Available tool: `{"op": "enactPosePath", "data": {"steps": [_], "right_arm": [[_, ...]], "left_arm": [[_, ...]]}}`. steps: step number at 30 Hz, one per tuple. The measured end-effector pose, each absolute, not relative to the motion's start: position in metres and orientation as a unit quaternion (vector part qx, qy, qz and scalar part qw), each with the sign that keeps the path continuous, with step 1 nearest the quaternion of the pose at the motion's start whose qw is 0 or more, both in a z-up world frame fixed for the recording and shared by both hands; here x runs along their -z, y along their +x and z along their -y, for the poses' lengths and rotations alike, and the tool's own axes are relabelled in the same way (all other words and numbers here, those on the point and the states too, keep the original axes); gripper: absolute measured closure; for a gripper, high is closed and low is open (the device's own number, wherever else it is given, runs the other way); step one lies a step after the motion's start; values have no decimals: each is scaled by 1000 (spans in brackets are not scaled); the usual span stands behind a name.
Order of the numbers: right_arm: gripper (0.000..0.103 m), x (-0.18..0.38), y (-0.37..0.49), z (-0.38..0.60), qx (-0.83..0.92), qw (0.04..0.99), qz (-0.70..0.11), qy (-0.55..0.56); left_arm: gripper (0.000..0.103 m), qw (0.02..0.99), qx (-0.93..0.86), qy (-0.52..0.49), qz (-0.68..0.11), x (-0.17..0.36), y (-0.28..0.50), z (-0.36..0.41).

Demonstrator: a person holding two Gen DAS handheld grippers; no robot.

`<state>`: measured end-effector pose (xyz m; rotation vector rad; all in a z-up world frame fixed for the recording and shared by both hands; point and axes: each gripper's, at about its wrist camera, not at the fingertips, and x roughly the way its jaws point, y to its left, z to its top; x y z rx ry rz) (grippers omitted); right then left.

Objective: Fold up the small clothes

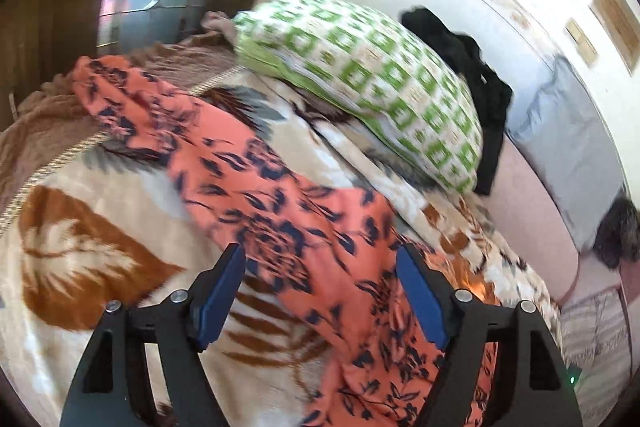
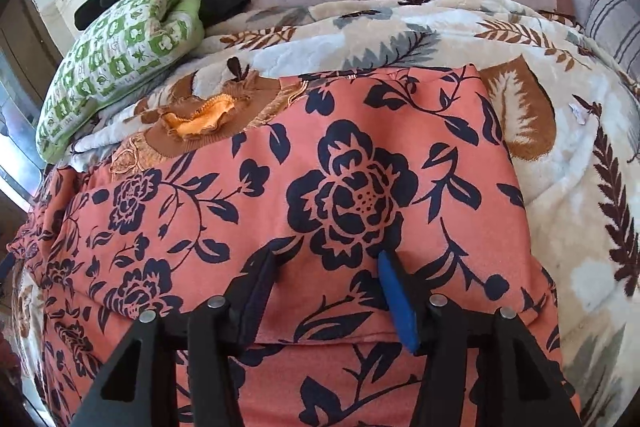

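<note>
Right under your right gripper (image 2: 326,267) the orange flowered cloth (image 2: 320,167) is lying, stretching sideways; both grippers are spread, pinching nothing, left gripper (image 1: 320,267) hovering farther.

The bed under my tongs wore a cream leaf-print blanket (image 2: 400,27). On it lay the coral floral garment (image 2: 360,187) at centre frame, and a green-checked pillow (image 2: 120,59) at upper left.
</note>
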<state>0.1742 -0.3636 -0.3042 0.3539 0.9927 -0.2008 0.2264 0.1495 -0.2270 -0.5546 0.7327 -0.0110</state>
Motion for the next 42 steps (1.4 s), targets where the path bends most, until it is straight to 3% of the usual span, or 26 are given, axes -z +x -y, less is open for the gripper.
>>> {"op": "enactPosePath", "data": {"steps": [9,21,22,24,25,29,33,42], "right_arm": [[40,305,174,362,97,859,-473,168],[36,306,178,355,101,862,-474,151],[36,306,178,355,101,862,-474,149],[36,306,178,355,99,862,-474,149],[36,306,177,356,99,863,-473,150],[36,306,176,359,95,863,-470,160],[39,304,174,367,96,859,-464,194],[40,290,160,397,103,850,-431,284]], "left_arm": [[21,811,-132,-429,-375,245,255,-321],[22,747,-133,-521,-391,293,325,-361],[26,749,-140,-520,-387,297,325,-363],[62,762,-148,-508,-373,299,326,-366],[94,769,-147,-491,-382,299,330,-366],[98,803,-141,-441,-376,279,332,-358],[98,850,-84,-377,-358,220,333,-323],[98,911,108,-193,-349,64,306,-146]]}}
